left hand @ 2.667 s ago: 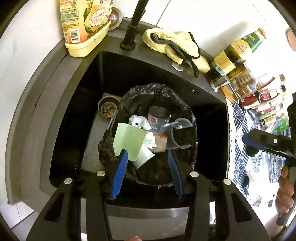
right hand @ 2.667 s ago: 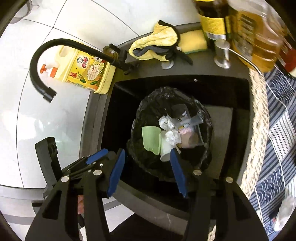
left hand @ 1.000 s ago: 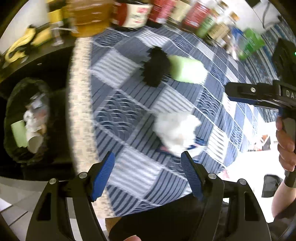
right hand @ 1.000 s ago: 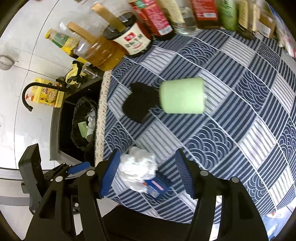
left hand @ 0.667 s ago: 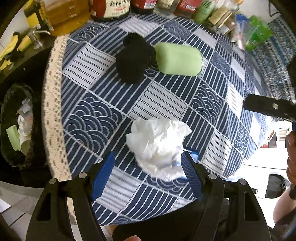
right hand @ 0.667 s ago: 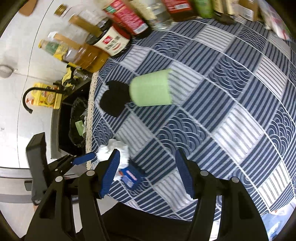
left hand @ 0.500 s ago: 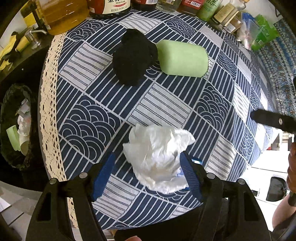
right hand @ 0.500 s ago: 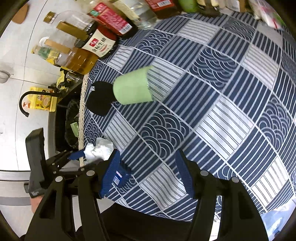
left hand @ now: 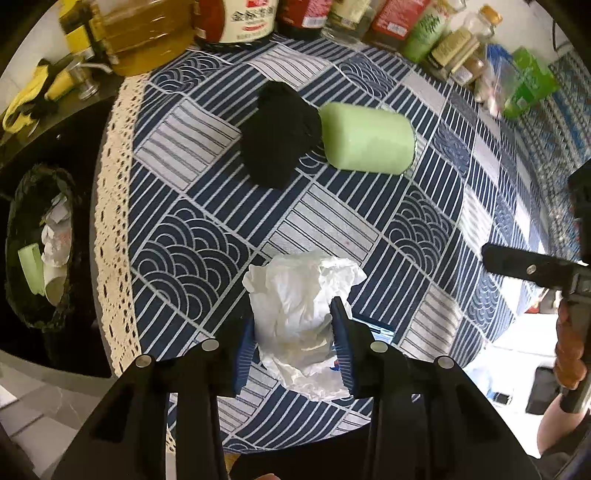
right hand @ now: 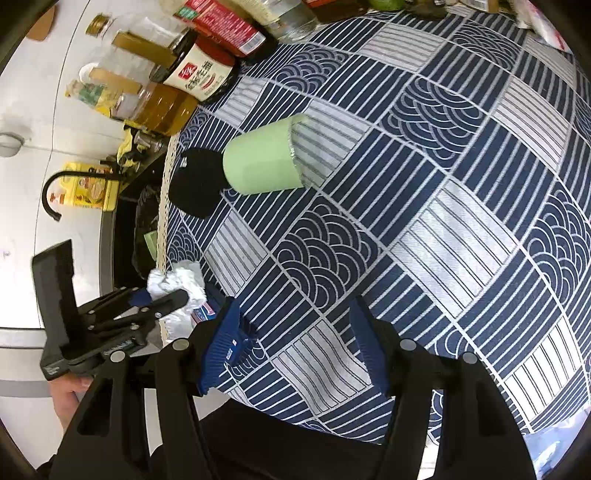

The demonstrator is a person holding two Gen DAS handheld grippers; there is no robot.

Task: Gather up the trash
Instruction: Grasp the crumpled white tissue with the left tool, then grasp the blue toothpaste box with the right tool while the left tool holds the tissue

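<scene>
A crumpled white paper wad (left hand: 301, 302) lies on the blue patterned tablecloth (left hand: 207, 254) near its front edge. My left gripper (left hand: 295, 345) is shut on the wad, with both blue pads pressed into it. The wad also shows in the right wrist view (right hand: 177, 284), held by the left gripper (right hand: 162, 301). A small blue packet (right hand: 203, 313) lies under it. A green cup (left hand: 365, 138) lies on its side next to a black lump (left hand: 279, 134). My right gripper (right hand: 291, 345) is open and empty above the cloth. A black trash bag (left hand: 37, 240) holding trash sits in the sink at left.
Bottles of oil and sauce (left hand: 236, 18) line the back of the table. A black faucet (right hand: 55, 192) and a yellow soap bottle (right hand: 88, 190) stand by the sink. A yellow cloth (left hand: 33, 96) lies on the sink rim.
Both grippers swung from above the trash bag to the table. My left gripper moved in over the white wad and its jaws closed on it. My right gripper shifted right, staying open.
</scene>
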